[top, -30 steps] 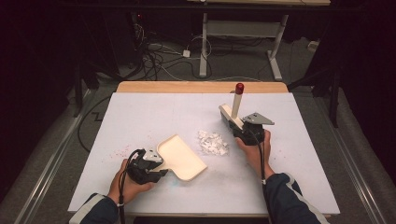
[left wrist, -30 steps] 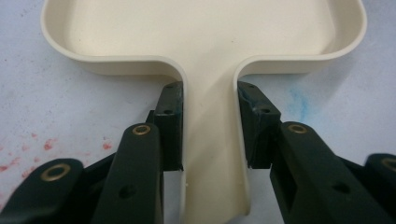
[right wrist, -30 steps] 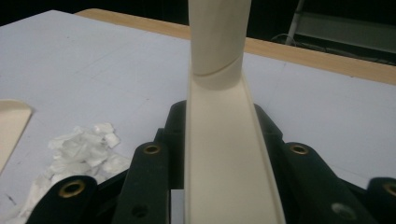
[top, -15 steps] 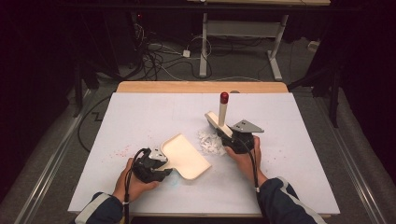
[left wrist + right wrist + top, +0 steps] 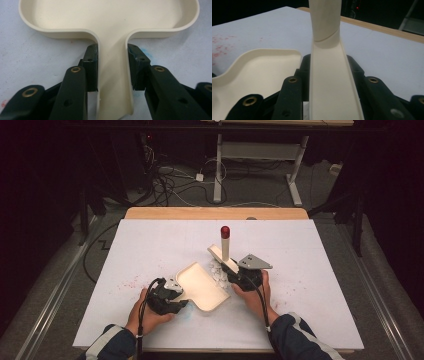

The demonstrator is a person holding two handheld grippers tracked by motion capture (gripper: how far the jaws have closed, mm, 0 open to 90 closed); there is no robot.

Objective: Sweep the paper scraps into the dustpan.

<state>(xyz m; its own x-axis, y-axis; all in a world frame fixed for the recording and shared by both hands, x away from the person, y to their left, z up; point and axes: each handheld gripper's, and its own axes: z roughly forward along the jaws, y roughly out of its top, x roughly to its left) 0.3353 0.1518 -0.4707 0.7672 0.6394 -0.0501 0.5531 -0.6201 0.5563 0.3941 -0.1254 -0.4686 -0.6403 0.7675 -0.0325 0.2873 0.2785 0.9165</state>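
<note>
White sheet (image 5: 150, 245) covers my table – red specks (image 5: 127, 282) at left, dark cabled floor (image 5: 170, 180) beyond. My left gripper (image 5: 111, 65) clamps the dustpan (image 5: 110, 15) handle; right gripper (image 5: 328, 75) clamps the scraper (image 5: 329, 75).

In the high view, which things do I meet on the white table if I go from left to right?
Red specks → left gripper → cream dustpan → white scraps → right gripper, which holds a cream brush with a red tip.

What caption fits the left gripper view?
Left hand-held gripper clamps the cream dustpan by its handle on the white table.
</note>
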